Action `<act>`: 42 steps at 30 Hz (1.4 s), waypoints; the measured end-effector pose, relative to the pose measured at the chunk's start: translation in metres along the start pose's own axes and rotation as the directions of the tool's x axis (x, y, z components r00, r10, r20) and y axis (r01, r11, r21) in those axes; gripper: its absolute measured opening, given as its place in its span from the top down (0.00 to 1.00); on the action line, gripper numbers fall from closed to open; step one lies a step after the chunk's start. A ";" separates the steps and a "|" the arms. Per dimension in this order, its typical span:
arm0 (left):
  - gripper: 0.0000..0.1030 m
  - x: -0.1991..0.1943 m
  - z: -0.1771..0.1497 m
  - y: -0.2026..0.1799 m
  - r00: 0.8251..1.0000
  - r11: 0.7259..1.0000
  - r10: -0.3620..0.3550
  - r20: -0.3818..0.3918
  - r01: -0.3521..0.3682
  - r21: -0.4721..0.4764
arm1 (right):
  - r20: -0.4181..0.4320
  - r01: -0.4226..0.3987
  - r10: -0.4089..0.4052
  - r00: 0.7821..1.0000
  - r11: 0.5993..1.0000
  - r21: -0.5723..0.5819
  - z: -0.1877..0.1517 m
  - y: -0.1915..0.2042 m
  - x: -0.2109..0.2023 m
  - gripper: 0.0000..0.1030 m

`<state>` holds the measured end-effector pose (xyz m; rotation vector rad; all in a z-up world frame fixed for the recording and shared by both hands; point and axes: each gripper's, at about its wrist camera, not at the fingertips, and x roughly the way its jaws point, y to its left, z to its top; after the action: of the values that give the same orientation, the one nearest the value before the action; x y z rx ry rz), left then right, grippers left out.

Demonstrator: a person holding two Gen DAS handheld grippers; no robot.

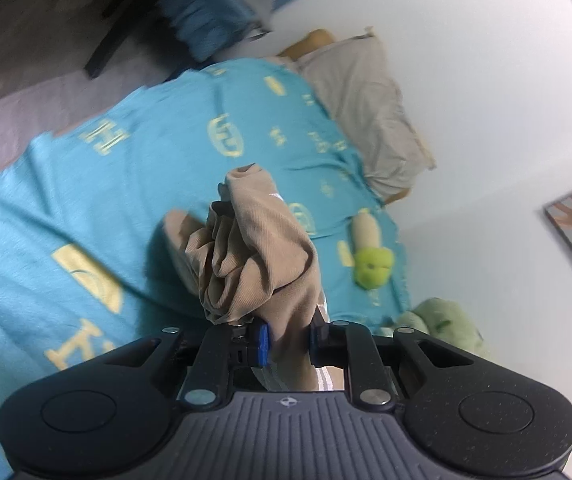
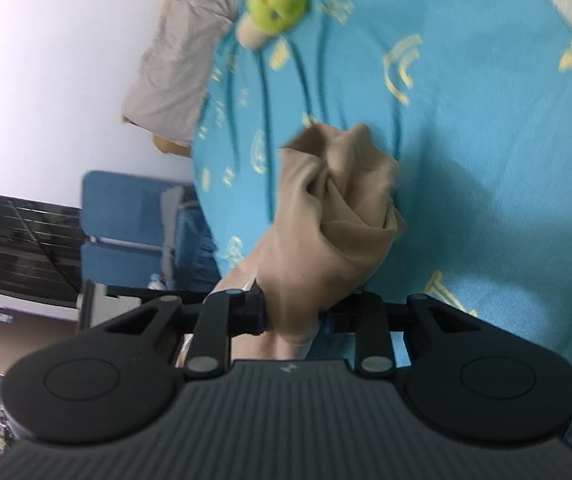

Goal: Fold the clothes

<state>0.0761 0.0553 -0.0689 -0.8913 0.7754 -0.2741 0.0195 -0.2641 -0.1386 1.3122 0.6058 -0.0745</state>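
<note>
above the blue bedspread [image 1: 105,184], both hand-held grippers clamp bunched tan garment [image 1: 253,256].

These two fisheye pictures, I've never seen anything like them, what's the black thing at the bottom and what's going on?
The black shape is a hand-held two-finger gripper; a person carries one in each hand, each with a camera looking along its fingers. One picture comes from the left gripper, the other from the right gripper. Each is clamped on bunched tan clothing, lifted above a bed with a blue blanket patterned in yellow. Whether it is one garment or two, I cannot tell. On the bed also lie a green plush toy and a grey pillow.
</note>
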 end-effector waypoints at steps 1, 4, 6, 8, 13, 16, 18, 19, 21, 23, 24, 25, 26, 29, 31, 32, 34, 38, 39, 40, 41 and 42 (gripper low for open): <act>0.82 -0.003 -0.003 -0.014 1.000 1.000 -0.004 -0.006 0.005 0.010 | 0.011 -0.010 0.010 1.000 1.000 0.003 0.005 0.003 -0.010 0.73; 0.82 -0.011 -0.014 -0.055 1.000 0.999 -0.018 -0.025 0.019 0.042 | 0.040 -0.036 0.035 0.999 0.999 0.015 0.022 0.009 -0.041 0.73; 0.82 -0.015 -0.021 -0.086 0.999 0.997 -0.029 -0.034 0.032 0.071 | 0.059 -0.049 0.048 0.997 0.999 0.022 0.043 0.016 -0.065 0.73; 0.82 -0.008 -0.031 -0.128 0.998 0.991 -0.055 -0.042 0.060 0.122 | 0.087 -0.062 0.061 0.994 0.998 0.015 0.069 0.027 -0.085 0.73; 0.82 0.032 -0.055 -0.253 0.983 0.968 -0.146 -0.110 0.165 0.187 | 0.218 -0.072 0.080 0.973 0.996 -0.045 0.161 0.067 -0.150 0.73; 0.82 0.066 -0.070 -0.337 0.963 0.951 -0.213 -0.163 0.243 0.192 | 0.318 -0.036 0.072 0.945 0.992 -0.118 0.228 0.105 -0.196 0.73; 0.82 0.092 -0.082 -0.391 0.941 0.936 -0.267 -0.207 0.304 0.175 | 0.388 0.006 0.063 0.920 0.985 -0.174 0.269 0.131 -0.227 0.73; 0.82 0.106 -0.087 -0.418 0.927 0.928 -0.296 -0.229 0.336 0.163 | 0.425 0.028 0.061 0.903 0.980 -0.199 0.289 0.144 -0.242 0.73; 0.82 0.130 -0.101 -0.460 0.901 0.910 -0.339 -0.272 0.387 0.148 | 0.495 0.074 0.060 0.867 0.966 -0.247 0.329 0.169 -0.272 0.73; 0.82 0.145 -0.121 -0.459 0.890 0.900 -0.337 -0.308 0.400 0.171 | 0.560 0.119 0.064 0.826 0.951 -0.284 0.356 0.182 -0.295 0.73; 0.81 0.152 -0.130 -0.459 0.884 0.895 -0.336 -0.326 0.407 0.182 | 0.588 0.147 0.063 0.807 0.941 -0.303 0.363 0.184 -0.302 0.73; 0.81 0.160 -0.140 -0.459 0.878 0.890 -0.334 -0.344 0.414 0.192 | 0.615 0.176 0.064 0.786 0.930 -0.321 0.370 0.186 -0.309 0.73; 0.81 0.167 -0.150 -0.458 0.871 0.884 -0.332 -0.362 0.421 0.203 | 0.641 0.205 0.065 0.765 0.918 -0.338 0.377 0.187 -0.315 0.73; 0.81 0.189 -0.179 -0.458 0.851 0.866 -0.324 -0.414 0.443 0.233 | 0.690 0.305 0.033 0.723 0.881 -0.361 0.377 0.164 -0.316 0.73; 0.81 0.204 -0.199 -0.457 0.836 0.852 -0.316 -0.448 0.458 0.252 | 0.694 0.356 -0.009 0.720 0.863 -0.359 0.370 0.137 -0.310 0.73; 0.80 0.212 -0.209 -0.457 0.828 0.845 -0.312 -0.465 0.466 0.261 | 0.688 0.368 -0.032 0.725 0.862 -0.348 0.365 0.121 -0.307 0.73; 0.80 0.227 -0.228 -0.457 0.812 0.831 -0.303 -0.499 0.481 0.279 | 0.670 0.388 -0.075 0.739 0.859 -0.333 0.351 0.093 -0.295 0.73; 0.78 0.239 -0.256 -0.416 0.799 0.813 -0.265 -0.540 0.486 0.320 | 0.635 0.415 -0.140 0.760 0.856 -0.308 0.319 0.043 -0.278 0.74; 0.75 0.240 -0.261 -0.407 0.802 0.808 -0.254 -0.541 0.483 0.337 | 0.631 0.420 -0.151 0.761 0.856 -0.302 0.314 0.035 -0.275 0.73; 0.73 0.240 -0.263 -0.401 0.806 0.801 -0.246 -0.539 0.482 0.355 | 0.627 0.427 -0.166 0.761 0.855 -0.293 0.311 0.029 -0.273 0.73; 0.69 0.239 -0.265 -0.398 0.810 0.792 -0.238 -0.535 0.481 0.376 | 0.625 0.430 -0.179 0.760 0.859 -0.277 0.310 0.024 -0.271 0.72; 0.68 0.235 -0.266 -0.400 0.816 0.779 -0.231 -0.530 0.482 0.402 | 0.624 0.426 -0.188 0.759 0.867 -0.257 0.310 0.020 -0.271 0.70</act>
<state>0.0902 -0.4708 0.0261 -0.4416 0.8889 -1.0330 -0.0856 -0.6202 0.0416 0.7224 0.2774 -0.5933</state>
